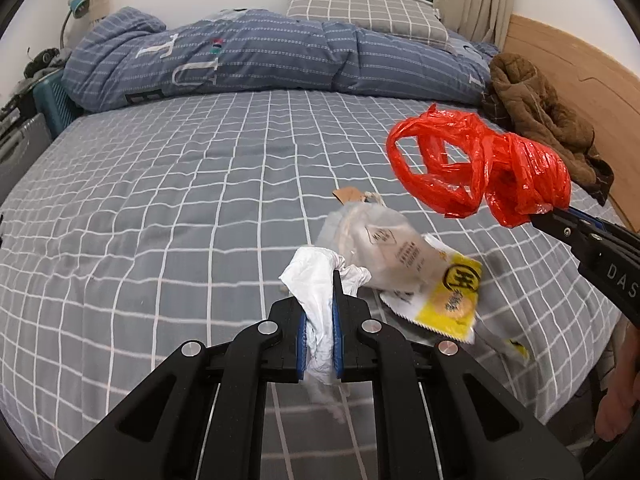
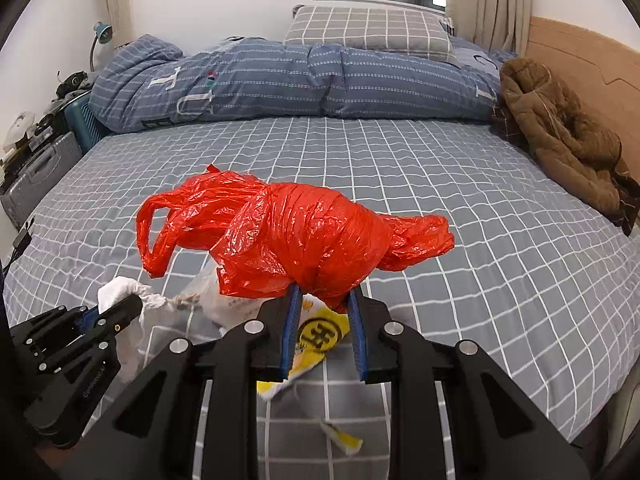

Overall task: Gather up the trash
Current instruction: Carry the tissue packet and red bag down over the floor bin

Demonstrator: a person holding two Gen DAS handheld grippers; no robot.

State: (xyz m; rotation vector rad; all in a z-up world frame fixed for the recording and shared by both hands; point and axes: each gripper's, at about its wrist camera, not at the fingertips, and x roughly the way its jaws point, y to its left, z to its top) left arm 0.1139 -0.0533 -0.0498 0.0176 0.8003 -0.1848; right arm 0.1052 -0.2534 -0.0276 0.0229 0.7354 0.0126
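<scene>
**Both grippers hold trash above the bed**

The left gripper [image 1: 320, 316] is closed tight on a crumpled white tissue [image 1: 316, 280]. The right gripper [image 2: 324, 320] clamps a bunched red plastic bag [image 2: 304, 236], lifted over the grey checked bedsheet [image 1: 160, 200]. A yellow-and-white snack wrapper [image 1: 444, 296] and a clear plastic bag [image 1: 376, 244] lie on the sheet between them.

a bed [image 1: 168, 208] covered by a grey sheet with a white grid carries everything. near its front edge lie a clear plastic packet [image 1: 380, 252], a yellow and white wrapper [image 1: 448, 300] just beside it, and a small torn wrapper strip [image 2: 340, 436]. along the far side rests a rolled blue quilt [image 1: 248, 56] with a checked pillow [image 1: 368, 12] behind it, and a brown jacket [image 1: 540, 120] by the wooden headboard [image 1: 560, 52].
</scene>
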